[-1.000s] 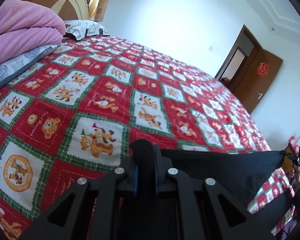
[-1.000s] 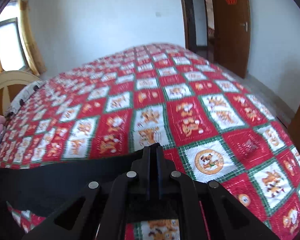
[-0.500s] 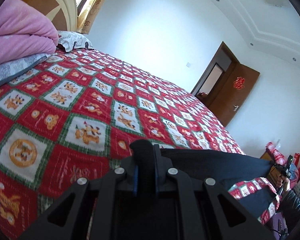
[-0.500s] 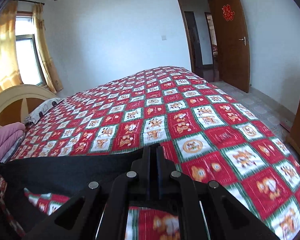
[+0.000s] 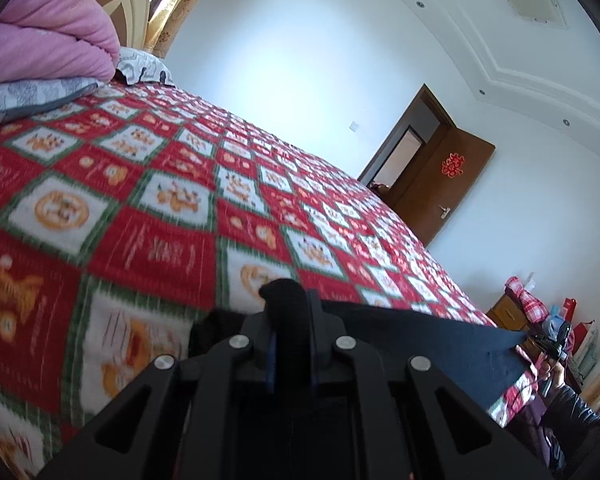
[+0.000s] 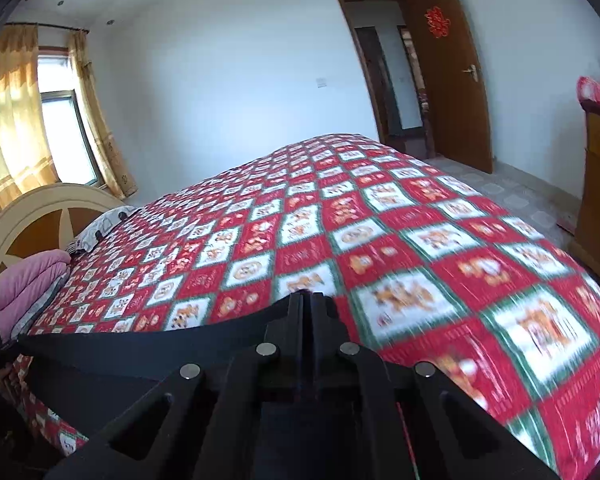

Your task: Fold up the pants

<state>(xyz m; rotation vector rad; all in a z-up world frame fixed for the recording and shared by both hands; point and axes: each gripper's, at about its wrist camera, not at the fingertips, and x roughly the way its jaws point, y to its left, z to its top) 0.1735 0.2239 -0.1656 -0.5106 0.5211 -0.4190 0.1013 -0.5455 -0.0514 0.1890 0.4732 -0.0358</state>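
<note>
Dark pants point(image 5: 440, 344), stretched taut in the air between the two grippers, above the near edge of the bed point(image 5: 172, 208). Left gripper point(image 5: 290, 312): fingers closed on a bunched corner of the cloth, which bulges up between them. Right gripper point(image 6: 307, 312): fingers pressed together on the other end, the upper hem running off to the left in that view. Bed: red, white and green patterned quilt. Headboard end: folded pink blanket point(image 5: 48, 36) on a grey one, pillow point(image 5: 142, 66) beside it. Far wall: open brown door point(image 6: 448, 68).
</note>
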